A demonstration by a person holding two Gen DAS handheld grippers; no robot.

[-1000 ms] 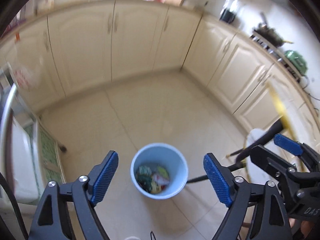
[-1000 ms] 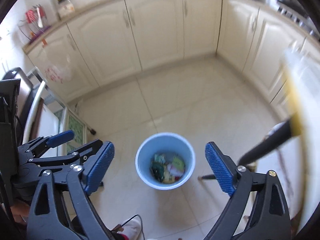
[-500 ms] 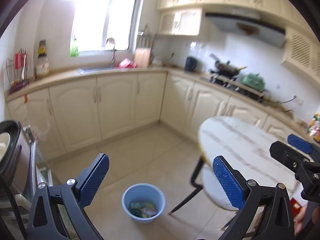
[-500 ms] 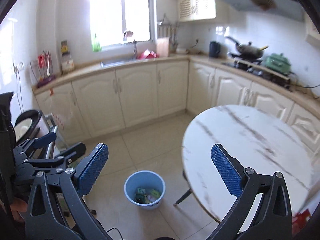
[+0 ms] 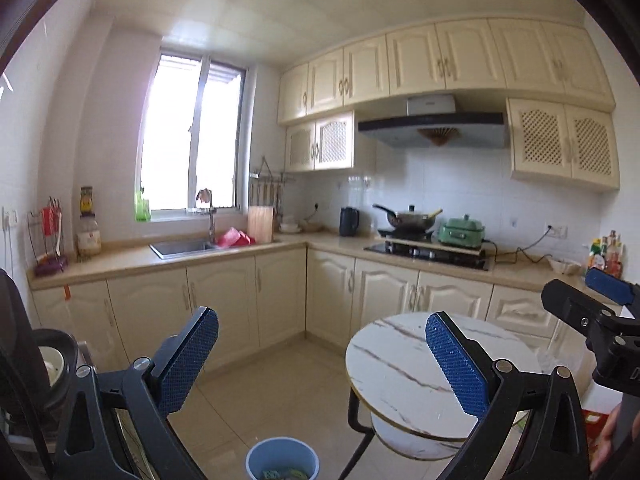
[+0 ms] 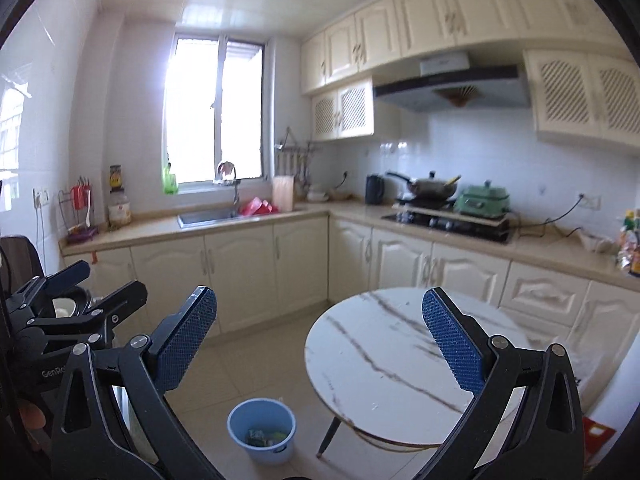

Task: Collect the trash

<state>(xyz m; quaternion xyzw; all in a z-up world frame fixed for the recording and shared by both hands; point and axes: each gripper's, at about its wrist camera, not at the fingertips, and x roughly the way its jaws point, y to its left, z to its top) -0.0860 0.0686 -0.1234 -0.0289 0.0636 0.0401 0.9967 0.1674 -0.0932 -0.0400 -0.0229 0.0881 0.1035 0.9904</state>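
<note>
A light blue bucket (image 6: 262,429) stands on the tiled floor left of a round marble-top table (image 6: 384,356) and holds several crumpled wrappers (image 6: 267,437). It also shows at the bottom edge of the left wrist view (image 5: 282,461). My left gripper (image 5: 322,360) is open and empty, held high and level, far above the bucket. My right gripper (image 6: 320,340) is open and empty, also held high, facing the kitchen. The table (image 5: 404,368) shows no loose items on its top.
Cream base cabinets (image 6: 240,272) run along the back and right walls with a sink (image 6: 208,216), a stove with a wok (image 6: 432,188) and a green cooker (image 6: 484,200). A cart with a rice cooker (image 5: 52,364) stands at the left. The other gripper shows at each view's side.
Both grippers have tilted up from looking straight down into the bucket to looking level across the kitchen. The bucket has dropped to the bottom of both views. Both stay open and empty.
</note>
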